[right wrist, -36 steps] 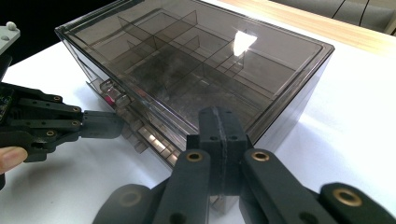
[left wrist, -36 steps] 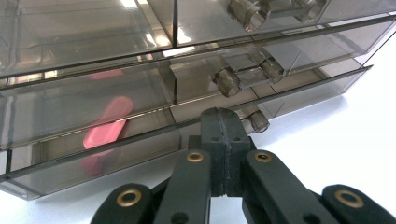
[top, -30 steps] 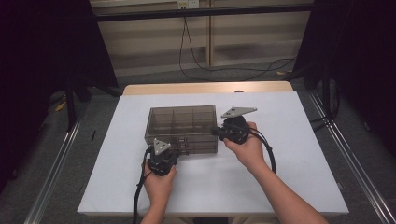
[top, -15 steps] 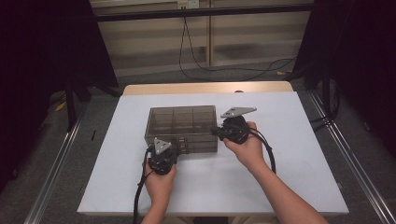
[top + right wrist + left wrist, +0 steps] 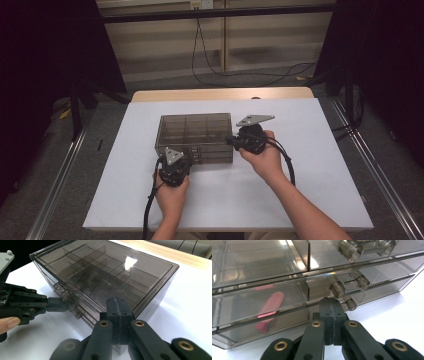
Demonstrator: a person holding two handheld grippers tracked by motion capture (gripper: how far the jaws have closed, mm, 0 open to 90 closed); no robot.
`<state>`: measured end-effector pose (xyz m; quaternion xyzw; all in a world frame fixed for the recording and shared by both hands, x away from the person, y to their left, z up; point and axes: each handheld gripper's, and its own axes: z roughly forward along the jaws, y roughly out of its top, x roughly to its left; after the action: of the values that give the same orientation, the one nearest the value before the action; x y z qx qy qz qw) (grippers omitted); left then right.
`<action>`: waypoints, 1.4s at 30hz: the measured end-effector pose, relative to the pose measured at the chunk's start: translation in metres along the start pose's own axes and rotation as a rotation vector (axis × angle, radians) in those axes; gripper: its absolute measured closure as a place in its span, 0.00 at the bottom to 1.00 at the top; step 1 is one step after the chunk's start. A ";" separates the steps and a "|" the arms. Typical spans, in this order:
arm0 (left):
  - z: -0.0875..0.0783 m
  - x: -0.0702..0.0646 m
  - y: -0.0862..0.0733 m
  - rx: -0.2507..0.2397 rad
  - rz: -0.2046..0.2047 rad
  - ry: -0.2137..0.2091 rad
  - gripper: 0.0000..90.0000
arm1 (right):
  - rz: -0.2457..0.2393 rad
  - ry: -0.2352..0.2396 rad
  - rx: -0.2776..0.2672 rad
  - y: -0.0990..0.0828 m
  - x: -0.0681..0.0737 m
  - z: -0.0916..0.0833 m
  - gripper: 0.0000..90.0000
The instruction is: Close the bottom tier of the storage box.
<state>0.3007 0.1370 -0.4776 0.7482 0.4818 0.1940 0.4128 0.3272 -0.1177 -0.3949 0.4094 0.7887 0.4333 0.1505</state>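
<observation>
1. On the white table (image 5: 310,165), seen from the high view, a smoky clear drawer box (image 5: 195,131) is sitting near the middle. The left gripper (image 5: 176,159) is resting at the box's front face, near its left end, held in the person's left hand (image 5: 171,195). The right gripper (image 5: 231,141) is pressing in at the box's right end, near the front corner, held in the right hand (image 5: 265,157). A cable is trailing from each gripper toward the person.

2. Along the left gripper view, the jaws are lying clenched together with nothing between them, their tips (image 5: 331,301) sitting just below the middle drawer's handle (image 5: 349,285) and just beside the small knob (image 5: 350,304) of the bottom drawer. Another handle (image 5: 364,247) is showing on the top drawer. A red thing (image 5: 268,310) is lying inside a lower drawer, blurred behind the tinted front.

3. Along the right gripper view, the jaws are also pressed shut and empty, their tips (image 5: 117,300) lying against the box's near corner (image 5: 140,312). Dividers (image 5: 100,270) are showing through the lid. The left gripper (image 5: 65,307) is reaching in from the left, its shut tip meeting the drawer handles (image 5: 62,291) on the front face, with a fingertip (image 5: 8,323) on its body.
</observation>
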 end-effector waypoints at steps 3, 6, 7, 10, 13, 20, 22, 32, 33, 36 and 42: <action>0.000 0.000 0.000 0.000 0.001 -0.001 1.00 | 0.001 0.000 -0.001 0.000 0.000 0.000 1.00; -0.001 0.001 0.000 0.002 0.006 -0.003 0.98 | 0.000 0.000 -0.002 0.000 0.000 0.000 1.00; -0.001 0.001 0.000 0.004 0.006 -0.003 0.97 | -0.001 0.000 -0.002 0.000 0.000 0.000 1.00; -0.003 0.002 -0.001 0.007 -0.001 0.000 0.95 | 0.002 0.001 -0.005 -0.001 0.000 0.000 1.00; -0.006 0.003 -0.001 0.004 -0.013 -0.010 0.92 | 0.001 0.000 -0.009 -0.001 0.000 0.000 1.00; -0.012 0.005 -0.001 0.007 -0.011 -0.023 0.83 | 0.008 -0.001 -0.016 -0.002 -0.001 -0.002 0.97; -0.014 0.006 -0.002 0.010 -0.011 -0.032 0.80 | 0.008 -0.005 -0.016 -0.003 -0.002 -0.003 0.95; -0.019 0.007 -0.004 0.041 -0.016 -0.083 0.68 | 0.014 -0.013 -0.034 -0.005 -0.006 -0.009 0.83; -0.019 0.008 -0.004 0.035 -0.028 -0.086 0.66 | 0.016 -0.014 -0.035 -0.005 -0.006 -0.009 0.82; -0.022 0.010 -0.003 0.033 -0.026 -0.101 0.58 | 0.015 -0.014 -0.038 -0.006 -0.006 -0.012 0.79; -0.028 0.014 -0.002 0.042 -0.015 -0.105 0.48 | 0.015 -0.013 -0.039 -0.007 -0.007 -0.016 0.65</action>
<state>0.2868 0.1617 -0.4646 0.7623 0.4690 0.1412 0.4231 0.3187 -0.1343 -0.3916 0.4154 0.7760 0.4468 0.1603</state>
